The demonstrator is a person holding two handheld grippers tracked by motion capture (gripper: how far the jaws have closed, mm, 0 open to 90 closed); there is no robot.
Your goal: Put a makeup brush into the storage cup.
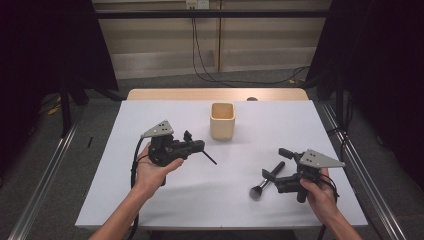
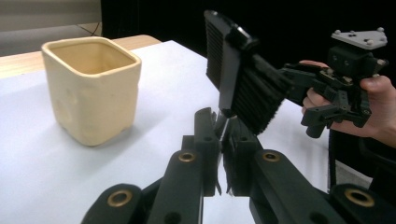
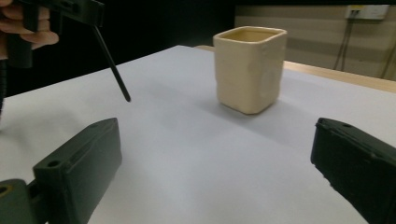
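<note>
My left gripper [image 1: 201,146] hovers left of the table's middle, shut on a small black comb brush [image 2: 233,70]. The brush's ridged head and bristles rise above the closed jaws [image 2: 219,126]. Its thin black handle [image 1: 210,157] slants down toward the table and also hangs at the upper left of the right gripper view [image 3: 112,65]. My right gripper [image 1: 276,163] is at the front right, open, with bare table between its wide jaws [image 3: 219,158]. A makeup brush [image 1: 265,182] with a round grey head lies on the table right by those jaws.
A cream square cup [image 1: 222,120] stands upright and empty at the back centre [image 2: 91,88] [image 3: 250,67]. The white table [image 1: 150,200] has a wooden far edge [image 1: 215,94]. Metal rails run along the floor on both sides.
</note>
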